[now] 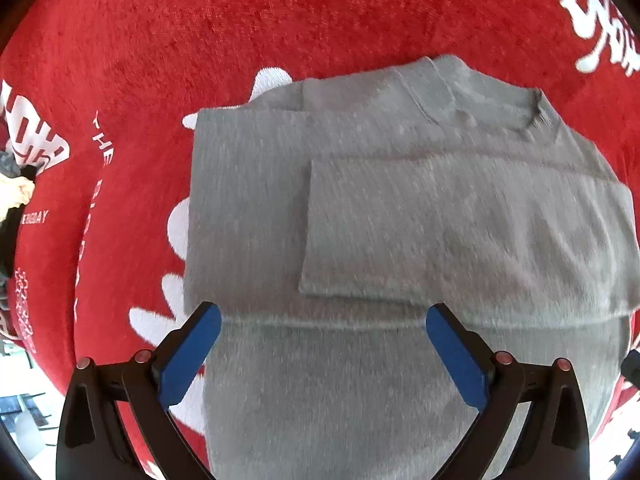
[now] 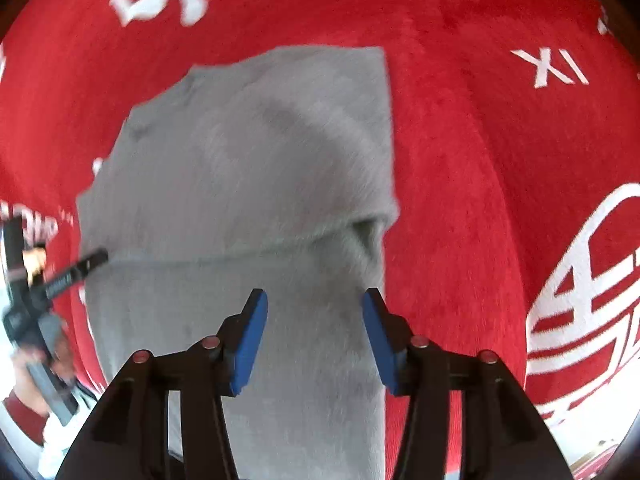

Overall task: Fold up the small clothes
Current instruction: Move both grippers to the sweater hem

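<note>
A small grey knit sweater [image 1: 400, 208] lies flat on a red cloth, its collar at the far right and a sleeve folded across the body. My left gripper [image 1: 322, 316] is open just above the sweater's near part, by a crosswise fold line. In the right wrist view the same sweater [image 2: 256, 168] fills the middle, and my right gripper [image 2: 314, 300] is open above its near end, holding nothing. The left gripper [image 2: 86, 264] shows at the sweater's left edge there.
The red plush cloth [image 1: 160, 40] with white lettering covers the whole work surface, also in the right wrist view [image 2: 480, 160]. A hand with dark and pale cloth [image 1: 18, 188] is at the far left edge.
</note>
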A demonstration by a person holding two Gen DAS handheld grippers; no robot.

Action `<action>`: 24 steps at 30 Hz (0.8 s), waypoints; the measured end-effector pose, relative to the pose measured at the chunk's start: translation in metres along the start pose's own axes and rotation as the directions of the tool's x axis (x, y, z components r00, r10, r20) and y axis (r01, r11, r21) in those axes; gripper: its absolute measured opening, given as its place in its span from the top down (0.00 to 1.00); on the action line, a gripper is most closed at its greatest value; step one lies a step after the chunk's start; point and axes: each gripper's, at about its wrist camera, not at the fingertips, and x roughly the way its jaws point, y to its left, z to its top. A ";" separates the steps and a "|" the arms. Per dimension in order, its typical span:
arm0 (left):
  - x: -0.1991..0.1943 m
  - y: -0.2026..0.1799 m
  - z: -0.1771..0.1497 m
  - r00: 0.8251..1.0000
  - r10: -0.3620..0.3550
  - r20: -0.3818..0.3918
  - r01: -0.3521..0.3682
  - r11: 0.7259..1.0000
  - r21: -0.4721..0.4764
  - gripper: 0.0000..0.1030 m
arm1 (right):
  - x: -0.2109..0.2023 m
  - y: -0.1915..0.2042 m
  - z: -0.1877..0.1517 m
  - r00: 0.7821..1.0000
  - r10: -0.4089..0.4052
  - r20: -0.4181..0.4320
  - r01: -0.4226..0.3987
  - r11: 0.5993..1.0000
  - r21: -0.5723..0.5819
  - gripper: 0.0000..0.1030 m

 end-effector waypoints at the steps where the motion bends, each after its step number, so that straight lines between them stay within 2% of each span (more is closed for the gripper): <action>1: -0.002 0.000 -0.003 1.000 -0.007 -0.003 0.007 1.000 0.000 0.00 | 0.001 0.007 -0.003 1.000 0.000 -0.007 0.000 1.000 -0.011 0.47; 5: -0.009 -0.005 -0.015 0.999 -0.023 -0.032 0.023 1.000 0.007 0.00 | 0.010 0.023 -0.013 0.999 0.002 -0.038 -0.003 0.999 -0.042 0.46; 13: -0.023 -0.029 -0.041 0.998 -0.037 -0.050 0.041 0.995 0.087 0.00 | 0.020 0.051 -0.025 0.997 -0.011 -0.073 0.001 0.991 -0.133 0.43; 20: -0.033 -0.046 -0.057 0.996 -0.055 -0.072 0.063 0.992 0.106 0.00 | 0.023 0.050 -0.029 0.996 -0.021 -0.089 0.010 0.992 -0.124 0.43; 24: -0.036 -0.057 -0.064 0.995 -0.052 -0.087 0.061 0.991 0.115 0.00 | 0.009 0.027 -0.037 0.996 -0.027 -0.087 0.017 0.994 -0.111 0.42</action>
